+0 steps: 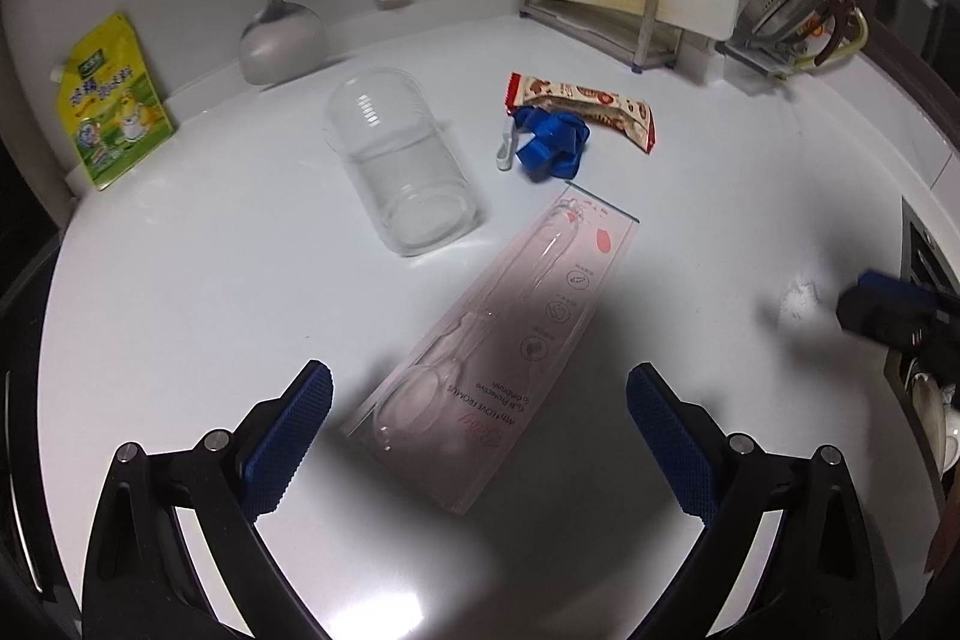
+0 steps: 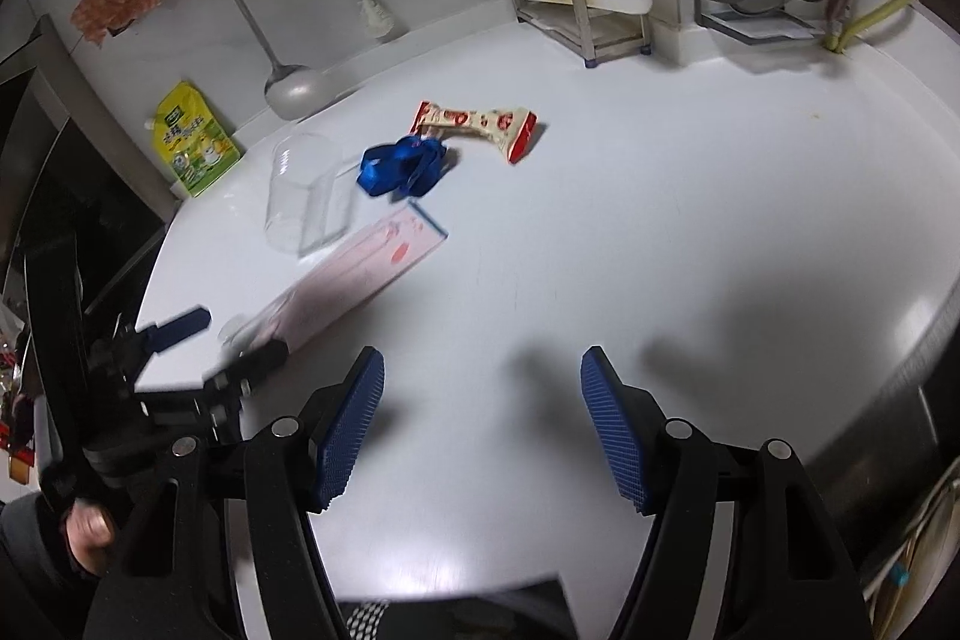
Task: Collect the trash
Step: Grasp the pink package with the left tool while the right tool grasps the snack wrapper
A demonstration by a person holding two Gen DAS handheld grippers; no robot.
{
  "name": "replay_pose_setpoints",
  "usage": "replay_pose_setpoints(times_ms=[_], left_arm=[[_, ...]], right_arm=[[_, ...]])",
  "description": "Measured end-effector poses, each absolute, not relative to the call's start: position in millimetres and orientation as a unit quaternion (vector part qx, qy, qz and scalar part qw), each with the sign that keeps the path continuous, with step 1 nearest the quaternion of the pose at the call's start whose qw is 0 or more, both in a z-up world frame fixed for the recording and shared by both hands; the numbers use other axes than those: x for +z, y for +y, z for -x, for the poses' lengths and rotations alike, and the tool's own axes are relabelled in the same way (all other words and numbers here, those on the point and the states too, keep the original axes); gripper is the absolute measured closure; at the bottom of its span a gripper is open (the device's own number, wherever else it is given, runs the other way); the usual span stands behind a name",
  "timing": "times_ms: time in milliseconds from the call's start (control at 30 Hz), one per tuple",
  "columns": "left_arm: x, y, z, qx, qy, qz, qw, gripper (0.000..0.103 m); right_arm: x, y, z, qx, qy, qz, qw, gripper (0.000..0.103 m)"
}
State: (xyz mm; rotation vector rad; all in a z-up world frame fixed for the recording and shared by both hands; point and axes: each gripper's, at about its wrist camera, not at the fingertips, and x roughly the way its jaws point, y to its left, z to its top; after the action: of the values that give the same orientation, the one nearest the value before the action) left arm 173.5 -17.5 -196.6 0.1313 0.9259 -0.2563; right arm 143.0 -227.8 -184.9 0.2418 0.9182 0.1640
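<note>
Looks like nothing is collected yet, going by how things lie. All the trash sits loose on the white kitchen counter (image 1: pixel 180 340): the long clear plastic blister pack with pink print (image 1: pixel 504 340), the crumpled blue ribbon (image 1: pixel 552 142), the red-and-cream snack wrapper (image 1: pixel 585 103) touching the ribbon's far side, and a clear plastic tub lying on its side (image 1: pixel 396 160) just beside them. I'd guess the tub is trash too, but can't say for sure.

The left gripper (image 1: pixel 480 424) hangs over the near end of the blister pack with its blue-padded fingers spread wide either side of it, holding nothing. The right gripper (image 2: pixel 483 424) is also spread wide and empty, over bare counter, well apart from the pile. So basically every piece is left to do, and no bin shows in either view.

The left camera picks up a little white plastic clip (image 1: pixel 506 148) next to the ribbon, which I can't make out from the right. The right camera shows the left gripper from outside, blurry, right at the pack's near end, plus the person's hand (image 2: pixel 90 526) on the handle.
</note>
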Motion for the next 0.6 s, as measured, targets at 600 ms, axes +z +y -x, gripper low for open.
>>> replay_pose_setpoints(times_ms=[600], left_arm=[[-218.9,-29.8,-197.3,-0.174,0.463,-0.068,0.866,0.036]], right_arm=[[-187.2,-228.5,-226.4,0.082,0.436,-0.085,0.892,0.038]])
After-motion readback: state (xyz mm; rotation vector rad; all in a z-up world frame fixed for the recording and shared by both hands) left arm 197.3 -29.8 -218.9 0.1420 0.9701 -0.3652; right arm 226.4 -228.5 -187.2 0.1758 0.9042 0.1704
